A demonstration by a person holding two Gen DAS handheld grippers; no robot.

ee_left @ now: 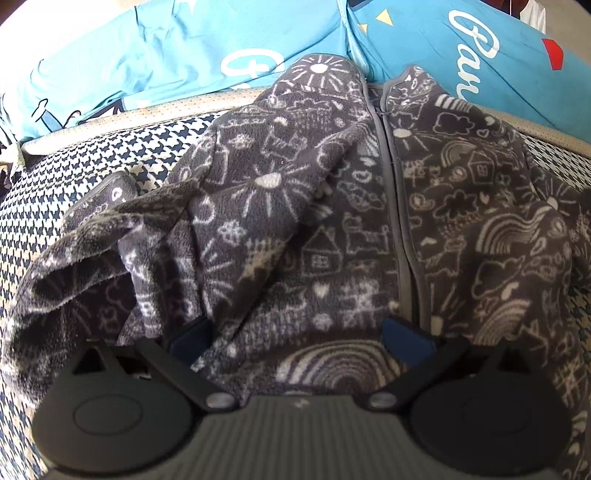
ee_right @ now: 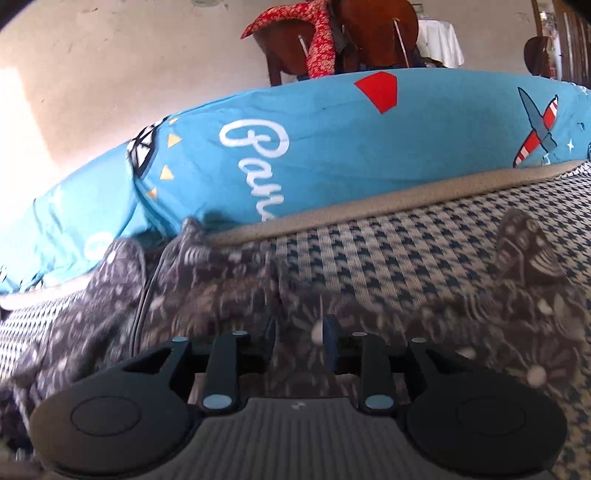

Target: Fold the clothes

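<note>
Your dark grey fleece jacket with white doodle print (suns, houses, rainbows) (ee_left: 332, 206) lies zip-side up on the bed's houndstooth-patterned navy and cream cover (ee_left: 92, 162), its collar pointing at the two bright blue printed pillows (ee_left: 147, 55) along the far edge. In the left wrist view one sleeve is folded in across the chest, left of the grey zip (ee_left: 397, 206), and its cuff end sits bunched on the cover.

Your left gripper (ee_left: 299, 338) points steeply down at the jacket's lower front. Its jaws stand wide apart, and the fleece with the rainbow print bulges up between them; whether the blue pads actually press on the cloth you cannot tell from here.

Your right gripper (ee_right: 300, 338) hangs over the other side of the jacket (ee_right: 221, 295), where the second sleeve (ee_right: 524, 266) stretches out over the houndstooth cover (ee_right: 388, 251). Its jaws are narrowly parted, with a clear gap between the pads and nothing gripped in them (the fleece below is motion-blurred, so detail there is poor).

Beyond the blue pillow (ee_right: 332, 147) in the right wrist view you can see a pale wall, a brown wooden chair (ee_right: 373, 33) and a red patterned cloth (ee_right: 321, 37) draped on it. No basket or box shows in either view.
</note>
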